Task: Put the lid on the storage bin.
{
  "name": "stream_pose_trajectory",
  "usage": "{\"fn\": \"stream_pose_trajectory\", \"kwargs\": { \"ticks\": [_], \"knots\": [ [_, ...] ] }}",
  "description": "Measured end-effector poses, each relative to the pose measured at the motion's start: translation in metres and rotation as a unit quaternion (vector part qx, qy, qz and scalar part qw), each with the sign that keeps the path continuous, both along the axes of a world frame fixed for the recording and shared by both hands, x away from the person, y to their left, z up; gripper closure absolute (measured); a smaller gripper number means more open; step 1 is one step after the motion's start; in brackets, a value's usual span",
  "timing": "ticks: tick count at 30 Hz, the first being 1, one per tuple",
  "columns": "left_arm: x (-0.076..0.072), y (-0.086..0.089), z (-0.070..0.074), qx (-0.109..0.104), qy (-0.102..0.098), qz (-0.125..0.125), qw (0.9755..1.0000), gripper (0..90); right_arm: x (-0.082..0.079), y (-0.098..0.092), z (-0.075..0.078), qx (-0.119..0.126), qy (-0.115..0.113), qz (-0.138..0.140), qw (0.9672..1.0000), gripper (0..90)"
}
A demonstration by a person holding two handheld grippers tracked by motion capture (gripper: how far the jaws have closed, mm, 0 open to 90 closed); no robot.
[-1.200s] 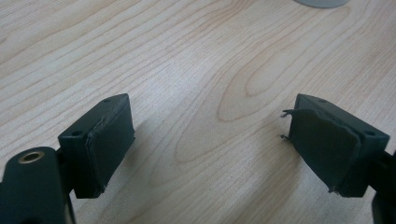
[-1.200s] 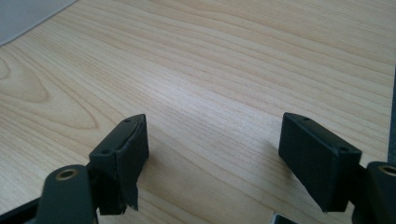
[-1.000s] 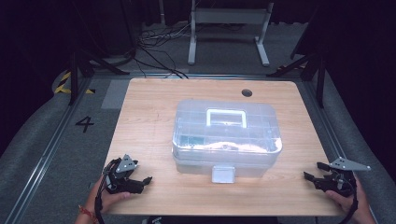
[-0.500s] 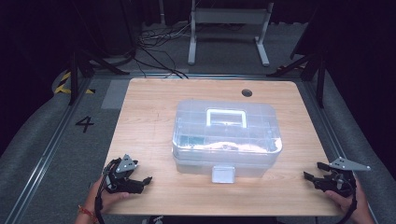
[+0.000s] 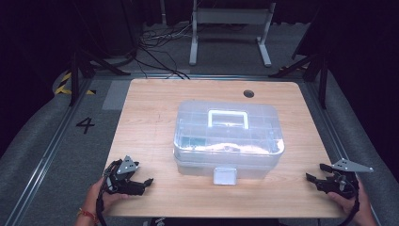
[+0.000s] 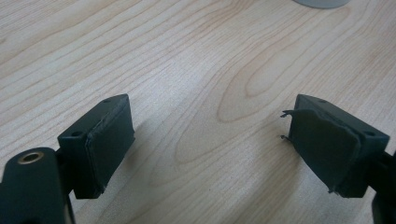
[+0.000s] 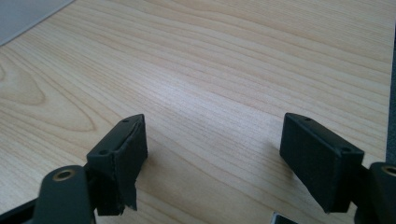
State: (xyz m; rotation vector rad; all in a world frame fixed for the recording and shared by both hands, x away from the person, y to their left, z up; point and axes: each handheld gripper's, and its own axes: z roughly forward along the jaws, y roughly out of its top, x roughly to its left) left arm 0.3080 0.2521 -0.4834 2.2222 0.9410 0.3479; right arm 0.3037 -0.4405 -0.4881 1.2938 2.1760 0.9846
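A clear plastic storage box point(image 5: 228, 139) with a white handle point(image 5: 227, 119) and a white front latch point(image 5: 224, 175) stands shut in the middle of the wooden table point(image 5: 150, 122). My left gripper point(image 5: 147, 182) rests at the table's front left corner, open, with only bare wood between its pads point(image 6: 109, 144). My right gripper point(image 5: 314, 173) rests at the front right corner, also open and empty, its pads point(image 7: 126, 154) wide apart. Both point inward toward the box and are well apart from it.
A round cable hole point(image 5: 249, 93) sits near the table's back right. Beyond the far edge stand a white metal frame point(image 5: 230, 19) and loose cables point(image 5: 155, 44) on the grey floor. A floor mark "4" point(image 5: 85, 125) lies left of the table.
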Motion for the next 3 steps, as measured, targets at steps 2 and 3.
{"fn": "stream_pose_trajectory", "kwargs": {
  "ticks": [2, 3],
  "knots": [
    [0.0, 0.0, 0.0, 0.0, 0.0, 0.0, 1.0, 14.5, 0.0001, -0.0001, 0.0, -0.001, -0.001, 0.0, 1.0, 23.3],
    [0.0, 0.0, 0.0, 0.0, 0.0, 0.0, 1.0, 14.5, 0.0001, -0.0001, 0.0, 0.0, -0.001, 0.0, 1.0, 23.3]
  ]
}}
